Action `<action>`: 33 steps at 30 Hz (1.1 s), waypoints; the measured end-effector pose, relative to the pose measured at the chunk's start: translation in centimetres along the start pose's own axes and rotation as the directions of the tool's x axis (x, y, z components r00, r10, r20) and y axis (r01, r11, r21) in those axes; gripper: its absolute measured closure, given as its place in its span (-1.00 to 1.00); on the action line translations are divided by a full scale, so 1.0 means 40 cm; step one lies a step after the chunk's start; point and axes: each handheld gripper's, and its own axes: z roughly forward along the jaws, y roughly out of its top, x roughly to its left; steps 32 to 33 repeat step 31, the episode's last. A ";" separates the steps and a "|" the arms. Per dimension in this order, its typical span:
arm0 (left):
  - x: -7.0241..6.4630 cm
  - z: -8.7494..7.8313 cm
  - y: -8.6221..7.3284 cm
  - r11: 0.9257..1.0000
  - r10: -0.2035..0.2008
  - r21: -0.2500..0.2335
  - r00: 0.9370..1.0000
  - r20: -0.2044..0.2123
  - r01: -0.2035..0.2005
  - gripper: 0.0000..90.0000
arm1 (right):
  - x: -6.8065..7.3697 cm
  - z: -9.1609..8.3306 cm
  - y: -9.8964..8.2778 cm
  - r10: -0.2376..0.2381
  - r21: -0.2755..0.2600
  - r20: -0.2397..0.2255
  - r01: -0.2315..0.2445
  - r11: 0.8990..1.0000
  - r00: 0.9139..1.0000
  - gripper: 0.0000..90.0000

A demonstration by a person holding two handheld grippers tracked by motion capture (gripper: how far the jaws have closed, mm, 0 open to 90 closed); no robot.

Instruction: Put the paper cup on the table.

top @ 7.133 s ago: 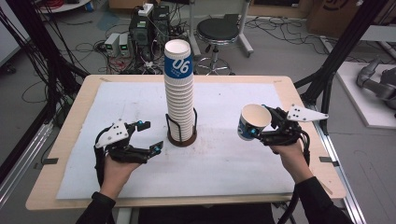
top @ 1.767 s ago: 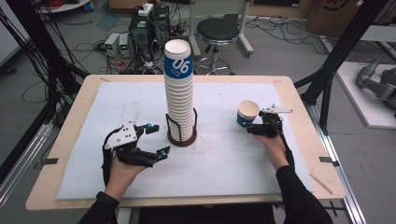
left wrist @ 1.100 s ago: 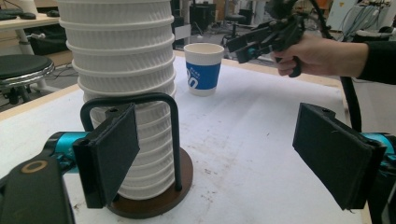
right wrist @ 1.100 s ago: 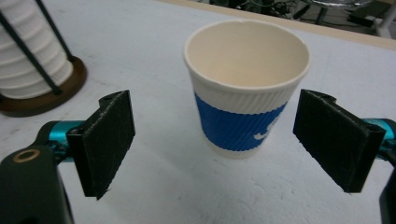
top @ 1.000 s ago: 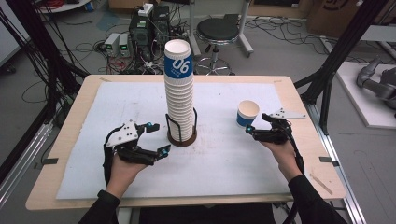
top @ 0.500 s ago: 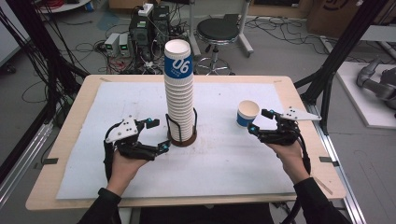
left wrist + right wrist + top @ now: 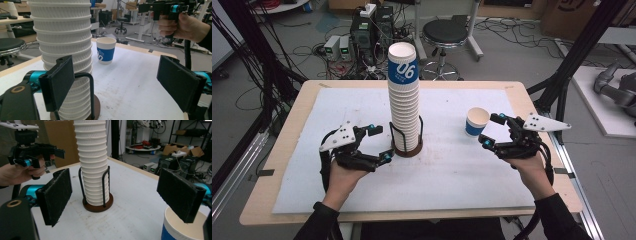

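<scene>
One cup (image 7: 476, 121) now stands freed at the stack's (image 7: 404, 97) three o'clock; right gripper (image 7: 493, 132) released and withdrew, left gripper (image 7: 380, 143) gapes empty.

Even, diffuse overhead lighting; soft shadows fall beneath the cup stack (image 7: 404, 100). All 3 views appear slightly soft; near jaws in both gripper views look blurred.

White ribbed cup stack (image 7: 404, 107) with a blue-banded top cup, dark brown base (image 7: 407, 149); lone cup (image 7: 475, 121) blue with white rim; white-covered bench (image 7: 462, 170) edged tan
</scene>
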 end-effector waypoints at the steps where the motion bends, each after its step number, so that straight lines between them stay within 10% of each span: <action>1: -0.001 -0.002 0.002 1.000 0.002 0.000 1.000 -0.002 -0.002 -0.68 | 0.000 0.000 0.000 0.000 0.000 0.000 0.000 1.000 1.000 -0.71; 33: 0.003 -0.027 0.014 0.999 -0.026 -0.036 1.000 -0.006 0.026 -0.68 | -0.018 -0.008 -0.003 0.001 -0.004 0.002 -0.001 1.000 1.000 -0.70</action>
